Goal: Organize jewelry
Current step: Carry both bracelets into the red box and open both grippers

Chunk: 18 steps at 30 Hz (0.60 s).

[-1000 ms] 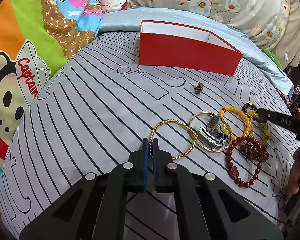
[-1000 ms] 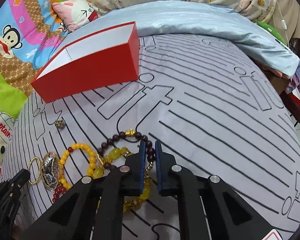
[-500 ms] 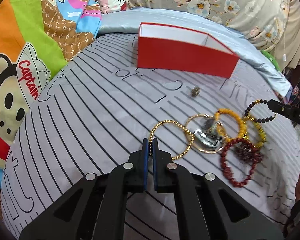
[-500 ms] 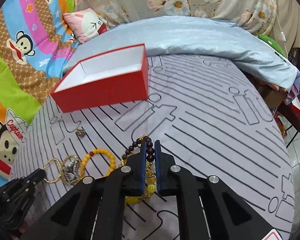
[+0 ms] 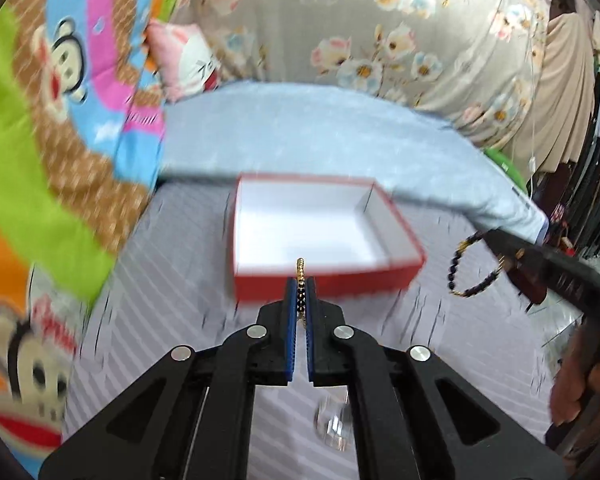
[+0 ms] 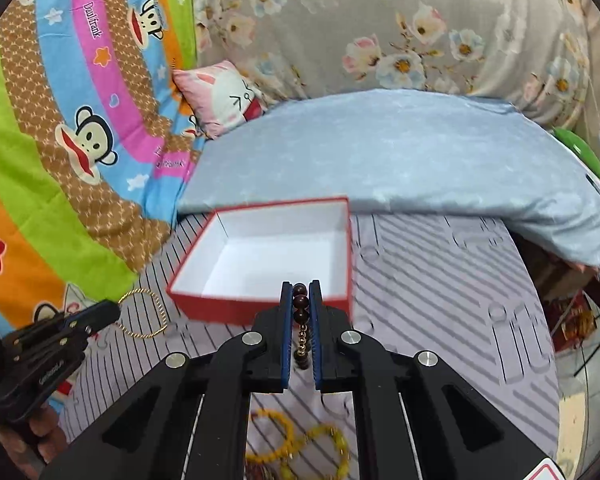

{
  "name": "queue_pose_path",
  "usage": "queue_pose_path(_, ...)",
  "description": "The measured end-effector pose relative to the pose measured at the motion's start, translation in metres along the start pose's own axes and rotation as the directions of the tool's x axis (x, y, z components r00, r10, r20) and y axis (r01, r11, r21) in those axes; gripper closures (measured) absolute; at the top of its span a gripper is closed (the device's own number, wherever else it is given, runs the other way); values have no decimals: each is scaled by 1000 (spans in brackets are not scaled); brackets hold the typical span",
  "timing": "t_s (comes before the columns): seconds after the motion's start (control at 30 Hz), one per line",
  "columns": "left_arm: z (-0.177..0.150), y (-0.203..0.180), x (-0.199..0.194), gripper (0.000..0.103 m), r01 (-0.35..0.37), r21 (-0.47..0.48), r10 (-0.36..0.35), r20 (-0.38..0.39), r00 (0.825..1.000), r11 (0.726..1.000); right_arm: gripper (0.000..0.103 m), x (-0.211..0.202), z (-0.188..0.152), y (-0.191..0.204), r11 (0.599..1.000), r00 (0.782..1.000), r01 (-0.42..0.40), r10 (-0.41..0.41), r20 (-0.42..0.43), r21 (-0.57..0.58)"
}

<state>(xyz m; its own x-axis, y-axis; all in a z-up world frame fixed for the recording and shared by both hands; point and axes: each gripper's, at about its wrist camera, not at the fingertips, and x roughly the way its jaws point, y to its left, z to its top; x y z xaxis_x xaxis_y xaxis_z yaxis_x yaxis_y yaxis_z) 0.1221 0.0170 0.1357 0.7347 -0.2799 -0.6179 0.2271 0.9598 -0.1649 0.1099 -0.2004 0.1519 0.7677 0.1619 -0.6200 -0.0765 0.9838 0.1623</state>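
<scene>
Nearest me, my left claw (image 5: 299, 292) is clenching on the gold bead bracelet (image 5: 300, 270), whose loop is standing edge-on between the blue pads and poking out at twelve o'clock. Seen from the right wrist, that same bracelet (image 6: 143, 313) is hanging as an open gold ring off the left claw's tip (image 6: 100, 314), at about nine o'clock in that view. My right claw (image 6: 301, 292) is gripping the dark bead bracelet (image 6: 300, 304), with several maroon beads and a short gold segment lined up between its pads. From the left wrist I am seeing that bracelet (image 5: 466, 270) dangling at three o'clock from the right claw's tip (image 5: 496, 240), and a hand (image 5: 580, 384) is holding that tool at about four o'clock.

Below the right claw, at six o'clock, two yellow bead bracelets (image 6: 300, 446) are lying on the striped bed sheet (image 6: 440, 300). A blurred silvery piece (image 5: 334, 426) is lying on the sheet under the left claw; I cannot tell what it is.

Further off, at twelve o'clock in both views, the red box (image 6: 268, 312) with a white inside is sitting open on the sheet. Beyond it, a pale blue blanket (image 6: 400, 152) is lying across the bed, and a pink pillow (image 6: 220, 96) is resting at eleven o'clock.
</scene>
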Motion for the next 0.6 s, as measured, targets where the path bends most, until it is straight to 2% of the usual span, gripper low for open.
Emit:
queue_pose_path(0.13,42,-2,43,99,1,25,-1,-9,1000,1000,95,38,34,5,1000,1000,-14,14,-7,-18)
queue_pose_path(0.23,60,1,79,100,10,25,-9,-28,1000,1000,95,79,54,2,998,997,-62,62,-45,9)
queue_pose_path(0.47,74,10,160,100,10,38,-6,-103,995,999,95,154,66,-2,996,989,-78,82,-121,34)
queue_pose_path(0.6,75,15,188,100,-9,46,15,-129,991,999,95,188,65,-5,997,983,-69,74,-169,32)
